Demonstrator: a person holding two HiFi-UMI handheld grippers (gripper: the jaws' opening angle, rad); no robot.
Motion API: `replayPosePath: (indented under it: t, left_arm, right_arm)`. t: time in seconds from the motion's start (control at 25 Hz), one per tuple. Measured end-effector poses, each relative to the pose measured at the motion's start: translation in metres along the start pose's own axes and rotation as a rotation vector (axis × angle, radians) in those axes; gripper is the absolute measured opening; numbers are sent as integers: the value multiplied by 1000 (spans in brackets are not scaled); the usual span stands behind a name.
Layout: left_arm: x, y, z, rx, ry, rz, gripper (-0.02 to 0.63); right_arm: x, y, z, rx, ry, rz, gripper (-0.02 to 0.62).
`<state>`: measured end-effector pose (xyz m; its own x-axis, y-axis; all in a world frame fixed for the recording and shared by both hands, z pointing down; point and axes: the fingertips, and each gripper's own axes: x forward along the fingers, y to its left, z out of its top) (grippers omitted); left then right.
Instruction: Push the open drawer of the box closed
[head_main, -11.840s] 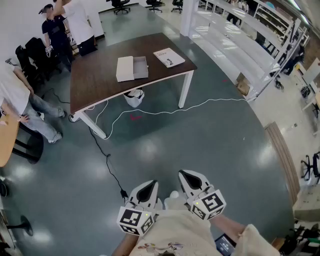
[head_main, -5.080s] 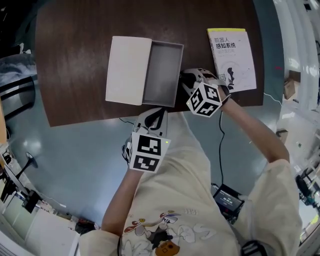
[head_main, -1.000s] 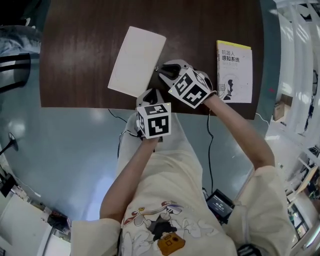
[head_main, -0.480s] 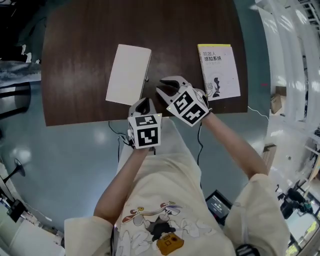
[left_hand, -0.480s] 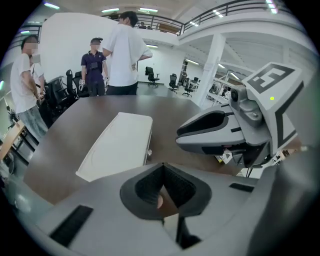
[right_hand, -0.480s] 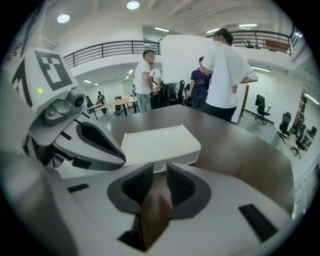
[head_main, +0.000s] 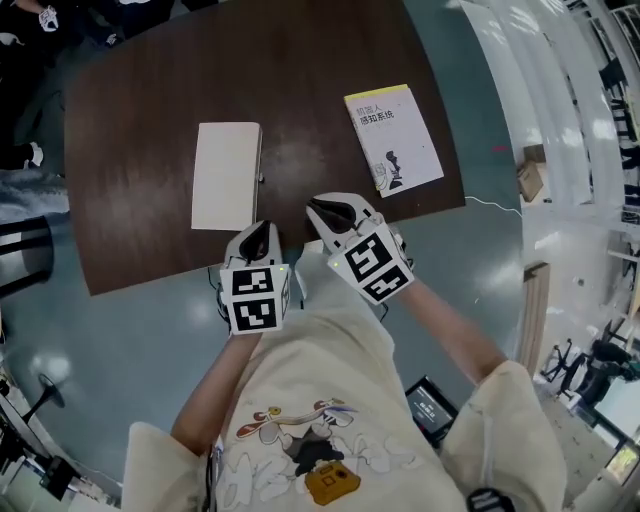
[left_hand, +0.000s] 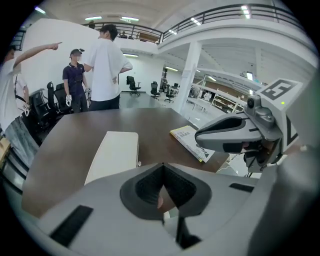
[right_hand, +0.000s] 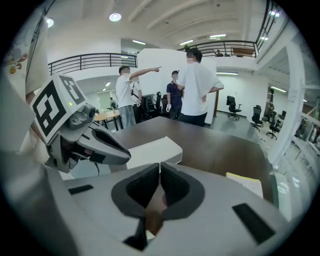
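The white box (head_main: 227, 175) lies flat on the dark wooden table (head_main: 300, 80) with its drawer pushed in, a small pull tab showing at its right side. Both grippers hang over the table's near edge, apart from the box. My left gripper (head_main: 262, 228) is shut and empty; in its own view the jaws (left_hand: 162, 166) meet in front of the box (left_hand: 115, 155). My right gripper (head_main: 318, 208) has just been closing with nothing between its jaws, and they now meet (right_hand: 159, 165). The box (right_hand: 152, 150) lies ahead of it, to the left.
A yellow-edged book (head_main: 393, 138) lies on the table right of the box. People stand beyond the table's far end (left_hand: 107, 65). White shelving (head_main: 560, 120) runs along the right. Grey floor surrounds the table.
Both grippers have risen and drawn back from the box towards the table's near edge. The right gripper's jaws went from open to shut. Five seconds ago the drawer stood open; now it is in.
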<state>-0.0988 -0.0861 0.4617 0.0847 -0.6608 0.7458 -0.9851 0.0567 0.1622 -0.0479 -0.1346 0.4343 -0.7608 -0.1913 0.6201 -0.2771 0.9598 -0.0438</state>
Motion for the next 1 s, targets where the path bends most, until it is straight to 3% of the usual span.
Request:
replayPosePath:
  t: [0.28, 0.6, 0.84, 1.0]
  left_arm:
    - [-39, -24, 24, 93, -69, -97, 6]
    - [-74, -35, 19, 216, -89, -185, 6]
    - [-91, -33, 9, 216, -93, -234, 6]
    - [-80, -32, 1, 217, -98, -252, 6]
  right_arm:
    - [-54, 9, 6, 65, -44, -97, 8]
    - [-83, 31, 6, 151, -72, -198, 8]
    - [-79, 42, 7, 270, -73, -282, 6]
    - [-75, 37, 3, 295, -97, -347, 6]
